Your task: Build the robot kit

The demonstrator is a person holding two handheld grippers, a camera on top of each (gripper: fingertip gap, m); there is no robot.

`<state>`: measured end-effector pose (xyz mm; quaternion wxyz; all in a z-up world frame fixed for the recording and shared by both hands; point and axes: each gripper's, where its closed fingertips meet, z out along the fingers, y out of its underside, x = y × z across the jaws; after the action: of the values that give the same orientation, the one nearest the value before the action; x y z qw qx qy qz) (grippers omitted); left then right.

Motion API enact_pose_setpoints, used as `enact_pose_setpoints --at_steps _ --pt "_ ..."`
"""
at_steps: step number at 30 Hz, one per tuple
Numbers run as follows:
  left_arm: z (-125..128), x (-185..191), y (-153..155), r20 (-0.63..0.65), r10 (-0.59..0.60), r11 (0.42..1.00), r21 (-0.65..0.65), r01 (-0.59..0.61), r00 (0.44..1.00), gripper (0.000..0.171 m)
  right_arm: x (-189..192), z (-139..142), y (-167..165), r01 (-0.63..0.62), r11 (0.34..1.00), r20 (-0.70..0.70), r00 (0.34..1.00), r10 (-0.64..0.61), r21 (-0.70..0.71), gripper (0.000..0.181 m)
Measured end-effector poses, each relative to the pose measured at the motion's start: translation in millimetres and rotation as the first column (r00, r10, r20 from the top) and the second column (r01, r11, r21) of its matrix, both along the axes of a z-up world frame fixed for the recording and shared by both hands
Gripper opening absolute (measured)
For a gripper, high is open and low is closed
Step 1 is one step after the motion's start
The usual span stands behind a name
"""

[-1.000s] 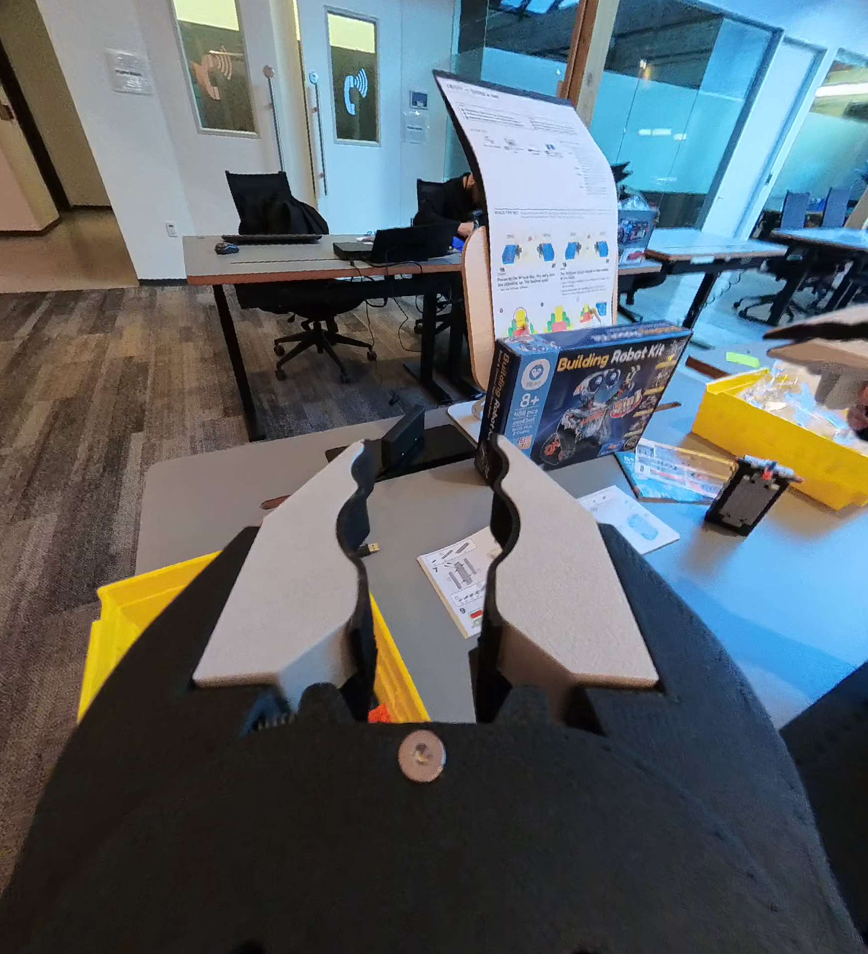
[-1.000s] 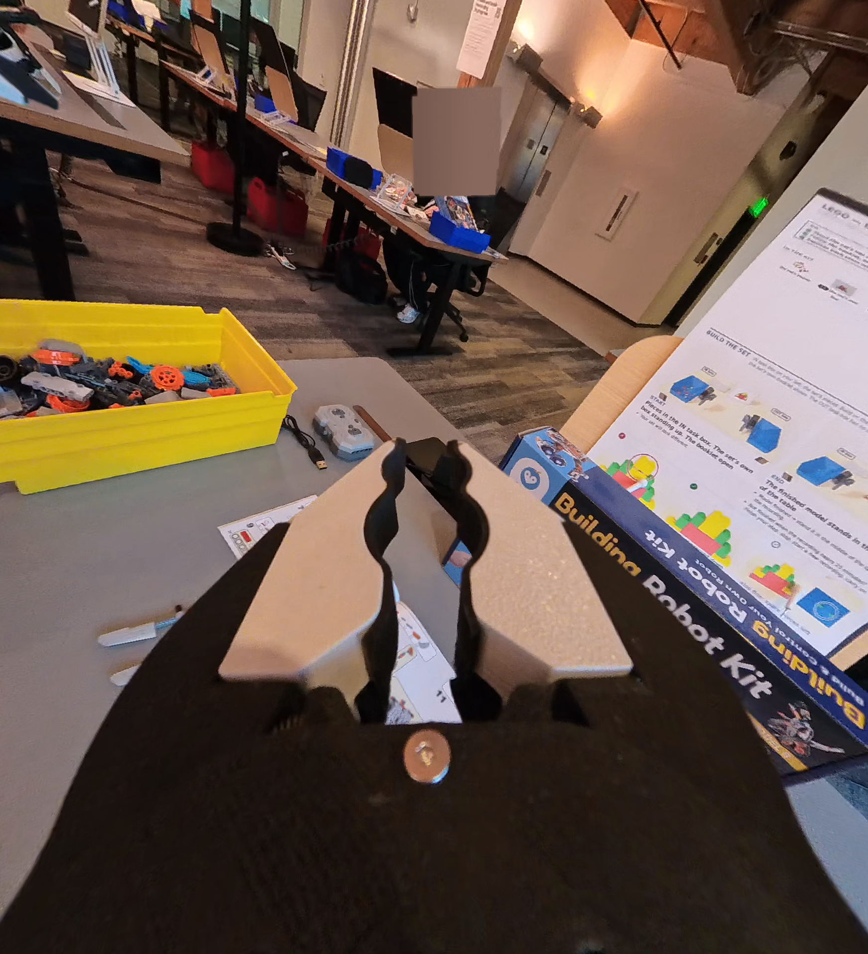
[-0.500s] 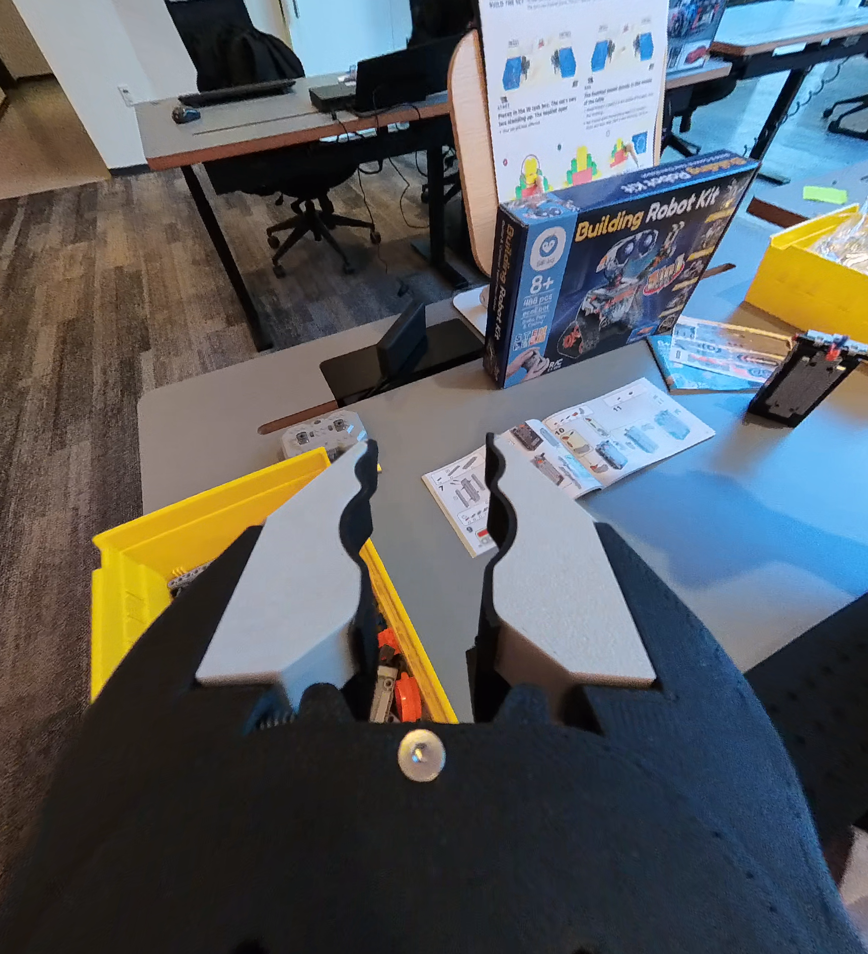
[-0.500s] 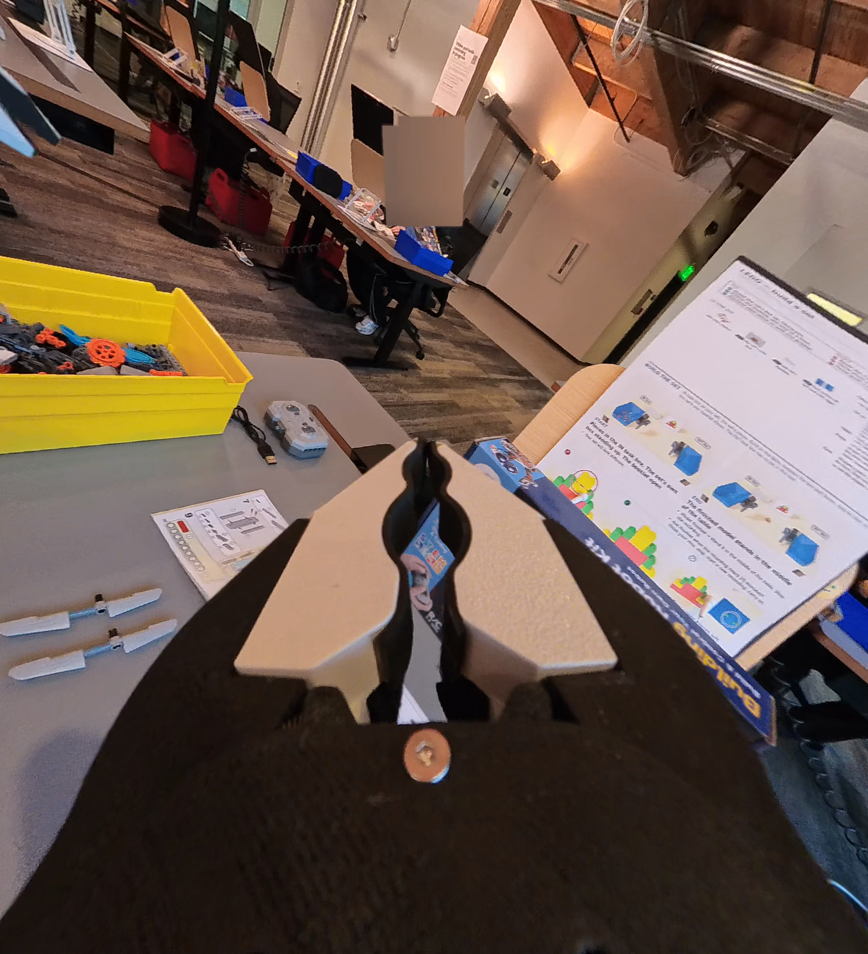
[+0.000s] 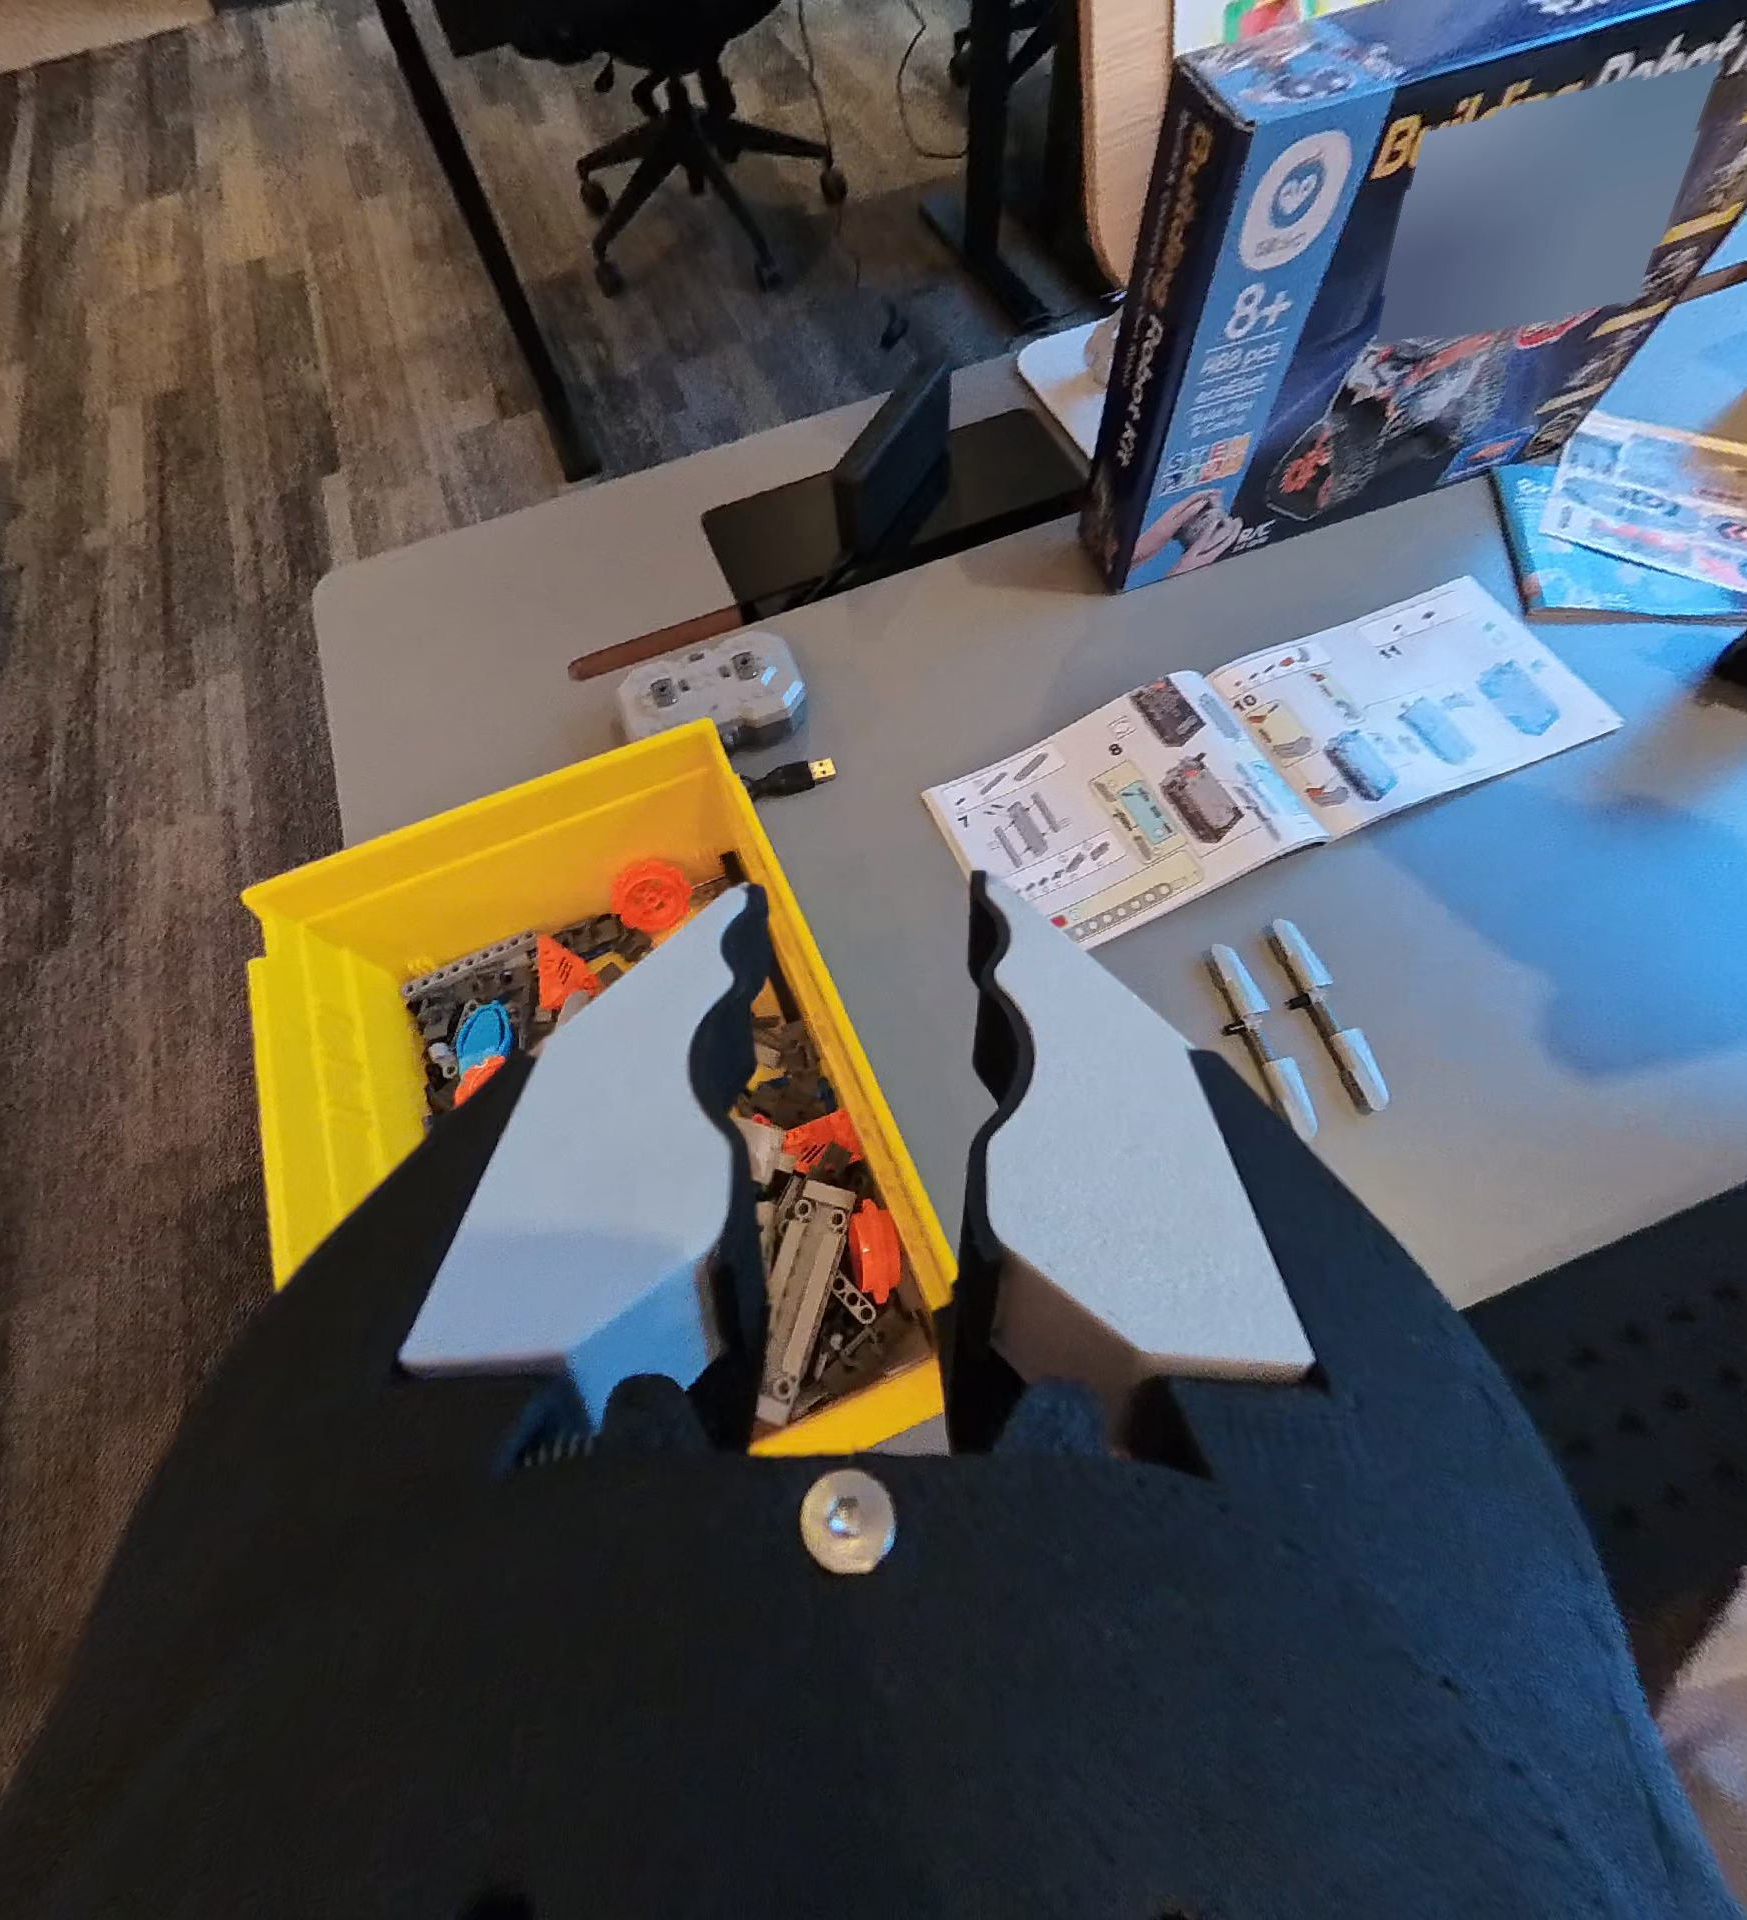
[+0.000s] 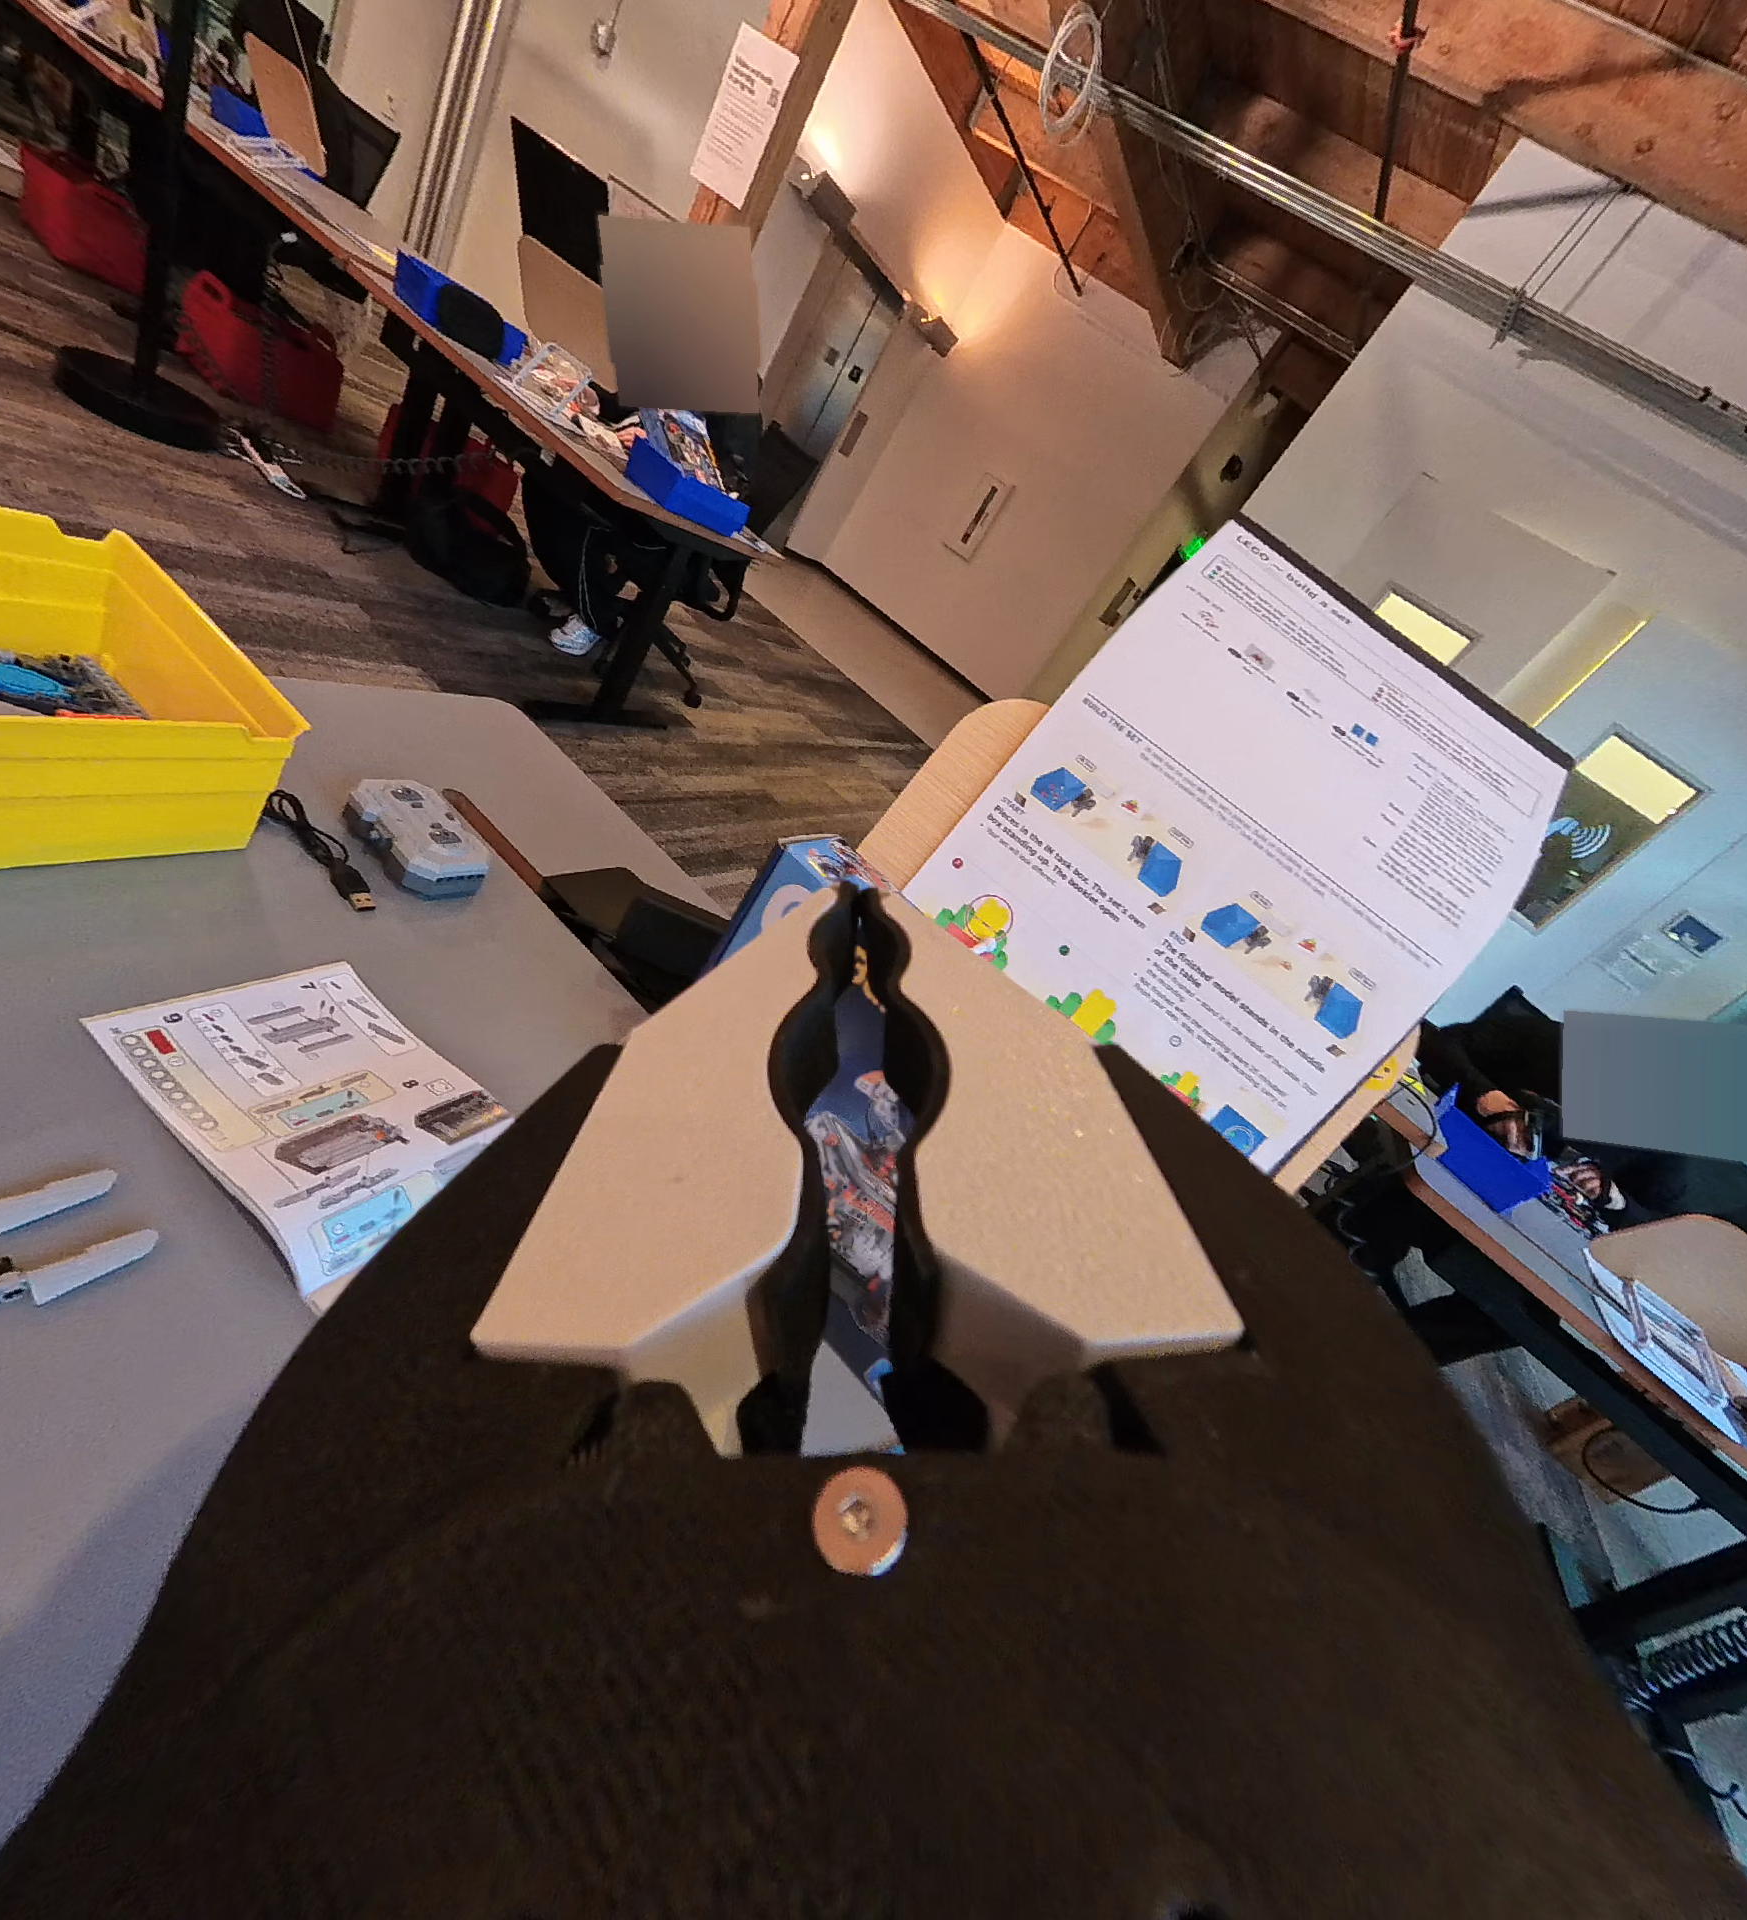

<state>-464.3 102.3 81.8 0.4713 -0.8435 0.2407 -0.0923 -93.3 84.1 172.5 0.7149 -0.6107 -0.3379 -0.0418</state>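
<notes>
Jaws of left gripper (image 5: 864, 899) spread wide, empty, hanging over right wall of parts bin (image 5: 349, 1091) at table (image 5: 495, 644) corner. Jaws of right gripper (image 6: 853, 899) pressed together at tips, box (image 5: 1253, 312) just behind; pinch on it not discernible. Booklet (image 5: 1253, 769) and two grey rods (image 5: 1295, 1023) on open tabletop between.

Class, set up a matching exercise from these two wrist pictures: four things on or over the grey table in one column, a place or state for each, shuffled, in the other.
1. left gripper
2. right gripper
3. grey remote
4. open booklet

A. flat, beside two grey pins
B. shut
C. open above the yellow bin
D. behind the bin, by a USB plug

Pairs: 1-C, 2-B, 3-D, 4-A
</notes>
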Motion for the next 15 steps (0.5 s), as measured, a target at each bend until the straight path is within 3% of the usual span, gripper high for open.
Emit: enact_pose_setpoints --at_steps 15 --pt "-10 -1 -1 -0.042 -0.001 0.999 -0.041 -0.001 0.999 0.038 15 -5 3 0.042 0.999 0.038 0.998 -0.042 -0.013 0.0"
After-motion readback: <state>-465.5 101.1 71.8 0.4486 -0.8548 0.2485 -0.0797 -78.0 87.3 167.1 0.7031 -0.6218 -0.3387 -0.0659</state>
